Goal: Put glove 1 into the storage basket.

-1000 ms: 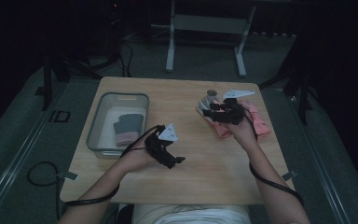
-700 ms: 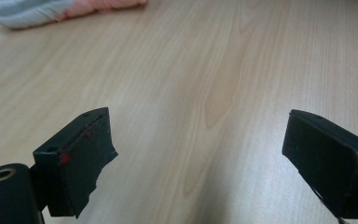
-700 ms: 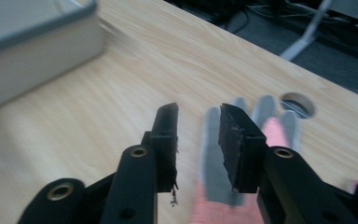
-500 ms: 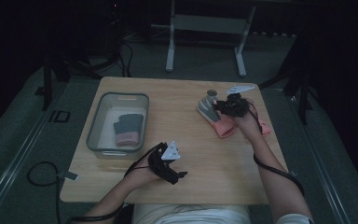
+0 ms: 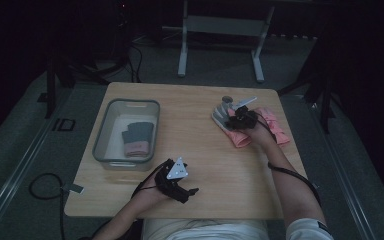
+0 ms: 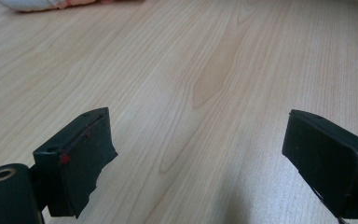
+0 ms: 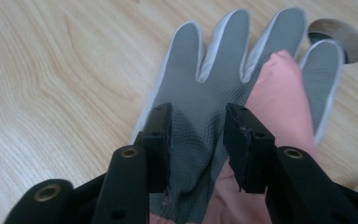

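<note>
step: pinch grey glove (image 7: 205, 93) | right tool (image 7: 198, 140) jaws just reopening, astride its palm, unclamped | left tool (image 6: 200, 163) apart, empty, lower bench (image 6: 214, 70) | advice: grip grey layer only, avoid pink glove (image 7: 284, 107)

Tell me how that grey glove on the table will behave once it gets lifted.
The grey glove lies flat and thin with loose fingers, so it will probably droop limply from wherever the right claw pinches it. Its dimpled palm looks grippy, so slipping seems unlikely. It overlaps the pink glove, which may drag along.
</note>
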Available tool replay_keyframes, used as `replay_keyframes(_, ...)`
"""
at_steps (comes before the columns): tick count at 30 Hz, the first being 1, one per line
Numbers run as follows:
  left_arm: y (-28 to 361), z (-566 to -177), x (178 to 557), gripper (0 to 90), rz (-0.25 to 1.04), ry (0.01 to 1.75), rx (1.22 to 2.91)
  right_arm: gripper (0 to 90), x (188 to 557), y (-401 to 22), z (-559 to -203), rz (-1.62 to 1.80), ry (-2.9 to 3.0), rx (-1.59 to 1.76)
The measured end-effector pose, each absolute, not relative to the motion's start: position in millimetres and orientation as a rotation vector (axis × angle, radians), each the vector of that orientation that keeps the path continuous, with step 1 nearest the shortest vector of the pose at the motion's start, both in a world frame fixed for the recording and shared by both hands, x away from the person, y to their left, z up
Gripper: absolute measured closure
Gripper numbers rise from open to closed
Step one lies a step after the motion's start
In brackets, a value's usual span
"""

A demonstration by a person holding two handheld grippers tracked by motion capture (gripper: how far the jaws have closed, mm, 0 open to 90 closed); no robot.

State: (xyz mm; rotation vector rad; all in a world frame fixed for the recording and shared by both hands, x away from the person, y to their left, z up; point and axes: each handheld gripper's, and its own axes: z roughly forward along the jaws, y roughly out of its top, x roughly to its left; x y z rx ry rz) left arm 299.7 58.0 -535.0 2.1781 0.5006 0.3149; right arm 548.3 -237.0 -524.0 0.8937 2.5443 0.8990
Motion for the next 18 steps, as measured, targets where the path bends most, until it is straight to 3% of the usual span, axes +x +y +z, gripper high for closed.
replay_keyframes(3, 57, -537, 299, 8.1, 0.322, 0.503, 2.183, 64.4, 547, -237, -529, 0.903, 2.552, 0.886)
replay_keyframes(7, 55, -540, 299, 8.1, 0.332, 0.503, 2.185, 84.2, 543, -232, -533, 0.852, 2.537, 0.931)
replay_keyframes(13, 56, -540, 298, 8.1, 0.333, 0.520, 2.165, 88.7, 534, -229, -525, 0.872, 2.408, 1.090)
replay_keyframes(18, 58, -543, 299, 8.1, 0.331, 0.526, 2.170, 88.8, 512, -223, -496, 0.895, 2.282, 1.149)
